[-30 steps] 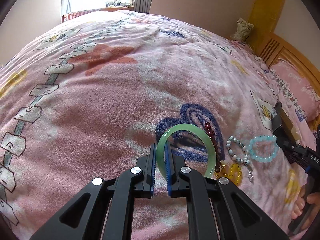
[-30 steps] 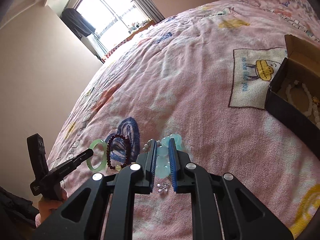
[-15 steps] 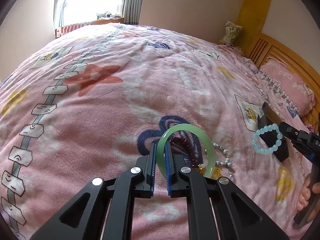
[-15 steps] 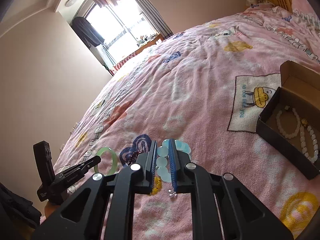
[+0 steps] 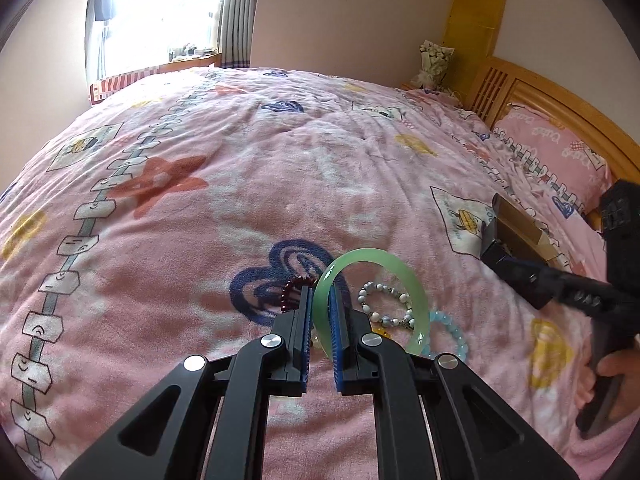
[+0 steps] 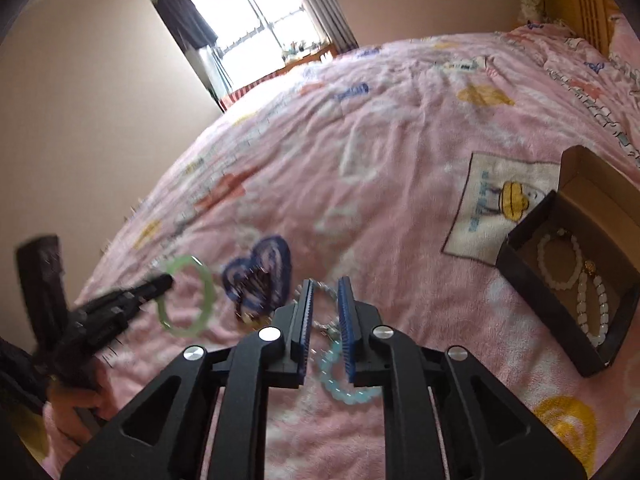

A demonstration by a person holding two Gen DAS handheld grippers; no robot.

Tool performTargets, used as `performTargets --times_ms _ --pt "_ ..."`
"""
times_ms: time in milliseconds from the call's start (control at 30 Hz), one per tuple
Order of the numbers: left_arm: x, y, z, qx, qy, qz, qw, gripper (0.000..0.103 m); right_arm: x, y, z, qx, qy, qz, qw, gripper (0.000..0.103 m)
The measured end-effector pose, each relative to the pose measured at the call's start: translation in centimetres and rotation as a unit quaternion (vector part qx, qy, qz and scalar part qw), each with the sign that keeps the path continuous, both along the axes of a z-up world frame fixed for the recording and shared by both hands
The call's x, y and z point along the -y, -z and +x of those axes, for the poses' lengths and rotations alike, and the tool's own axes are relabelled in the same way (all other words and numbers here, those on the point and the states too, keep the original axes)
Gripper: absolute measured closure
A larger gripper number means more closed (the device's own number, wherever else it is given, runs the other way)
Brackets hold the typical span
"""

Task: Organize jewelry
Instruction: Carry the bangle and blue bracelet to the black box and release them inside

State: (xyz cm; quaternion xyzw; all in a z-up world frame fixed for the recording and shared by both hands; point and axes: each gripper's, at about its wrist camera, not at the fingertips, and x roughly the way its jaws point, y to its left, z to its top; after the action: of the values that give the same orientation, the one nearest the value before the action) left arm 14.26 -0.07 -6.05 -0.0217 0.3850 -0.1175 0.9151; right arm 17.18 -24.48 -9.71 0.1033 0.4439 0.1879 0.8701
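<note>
My left gripper (image 5: 319, 300) is shut on a green jade bangle (image 5: 404, 276) and holds it above the pink bedspread. It also shows blurred in the right wrist view (image 6: 188, 300). My right gripper (image 6: 325, 300) has its jaws parted; the light blue bead bracelet (image 6: 340, 380) hangs or lies just below them, out of the grip. On the bed lie a white-grey bead bracelet (image 5: 384, 304), a dark red bead bracelet (image 5: 294, 286) and the blue one (image 5: 448, 334). An open dark box (image 6: 568, 280) holds white bead bracelets (image 6: 560, 260).
The pink patterned bedspread (image 5: 240, 200) covers the whole bed. A wooden headboard (image 5: 560, 96) and pink pillow (image 5: 552, 148) are at the far right. A window (image 5: 160, 12) is at the back. The box also shows in the left wrist view (image 5: 516, 240).
My right gripper has opened and the light blue bracelet has dropped out of it toward the bed. My left gripper has risen with the bangle still in it.
</note>
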Motion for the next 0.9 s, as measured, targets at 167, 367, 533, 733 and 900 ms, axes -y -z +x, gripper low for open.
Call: performTargets --times_ms 167,367,533,733,900 --pt "-0.3 0.2 0.2 -0.005 -0.002 -0.006 1.0 0.093 -1.7 7.6 1.8 -0.082 -0.015 -0.057 0.995 0.075" --pt "-0.7 0.3 0.3 -0.008 -0.008 -0.015 0.9998 0.093 -1.5 7.3 1.3 -0.06 -0.002 -0.043 0.997 0.091" --pt "-0.2 -0.2 -0.1 -0.003 -0.002 -0.012 0.9999 0.093 -0.8 4.9 1.0 -0.032 0.004 -0.023 0.999 0.091" --pt "1.0 -1.4 -1.2 0.012 0.009 -0.003 0.9999 0.093 0.1 0.2 -0.1 0.027 0.009 -0.006 1.0 0.091" --pt "2.2 -2.1 -2.0 0.017 0.022 0.002 0.9996 0.093 1.0 -3.4 -0.8 0.073 0.019 0.004 0.997 0.091"
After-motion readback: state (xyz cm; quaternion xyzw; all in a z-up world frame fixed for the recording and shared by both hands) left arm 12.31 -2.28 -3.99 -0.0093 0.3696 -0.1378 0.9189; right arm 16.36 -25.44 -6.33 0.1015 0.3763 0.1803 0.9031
